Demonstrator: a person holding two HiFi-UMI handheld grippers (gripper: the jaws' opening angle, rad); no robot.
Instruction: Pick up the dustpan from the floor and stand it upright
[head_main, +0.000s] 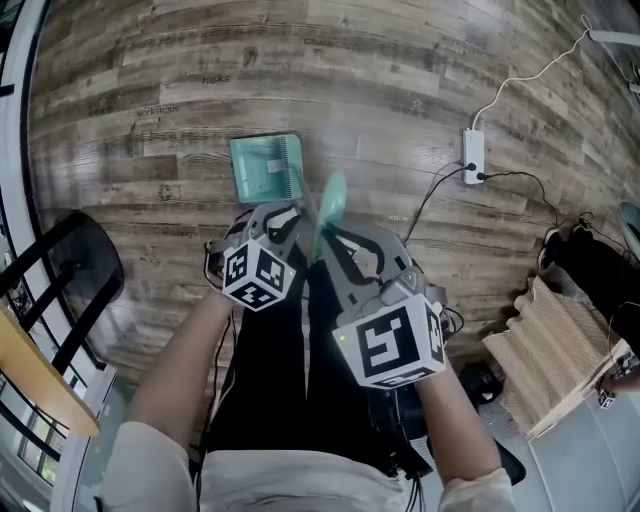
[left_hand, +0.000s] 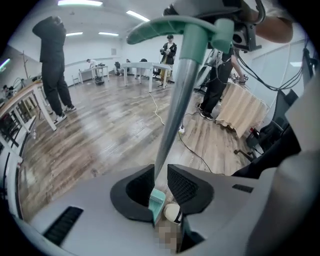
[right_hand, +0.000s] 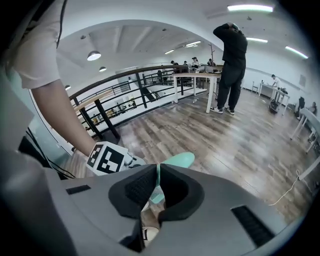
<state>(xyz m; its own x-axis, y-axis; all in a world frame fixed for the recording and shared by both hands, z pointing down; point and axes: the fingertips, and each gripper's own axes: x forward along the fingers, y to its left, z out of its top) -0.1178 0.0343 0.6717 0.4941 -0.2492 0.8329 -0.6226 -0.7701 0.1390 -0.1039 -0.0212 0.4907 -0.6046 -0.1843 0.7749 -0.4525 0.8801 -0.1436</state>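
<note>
Both pairs of jaws are closed on the dustpan (head_main: 266, 167). On the left gripper (left_hand: 161, 172), the jaws squeeze the grey pole (left_hand: 175, 110) from both sides. The pole runs straight up between them in the left gripper view. At its top is the green handle (left_hand: 170, 25), bent over like a hook.

On the right gripper (right_hand: 157, 172), the jaws are almost together. A thin edge of the green handle is pinched between them, and its round tip sticks out past them. The right gripper holds higher up than the left one.

In the head view the two grippers sit side by side, close to the person's body. Each has a cube with black and white squares, the left cube (head_main: 260, 275) and the right cube (head_main: 390, 345). The person's bare arms reach down to them.

The green pan of the dustpan is at the far end of the pole, over the wood floor (head_main: 400, 80). It has a row of comb teeth along one side. I cannot tell if it touches the floor.

A white power strip (head_main: 474, 155) with a cord lies on the floor, well apart from the pan, on the right. A black railing (right_hand: 125, 95) runs along the left edge of the floor. A wavy brown sheet (head_main: 550, 350) lies near the right edge. Farther off, a person in dark clothes (left_hand: 54, 65) stands with arms up, near white desks (left_hand: 145, 67).
</note>
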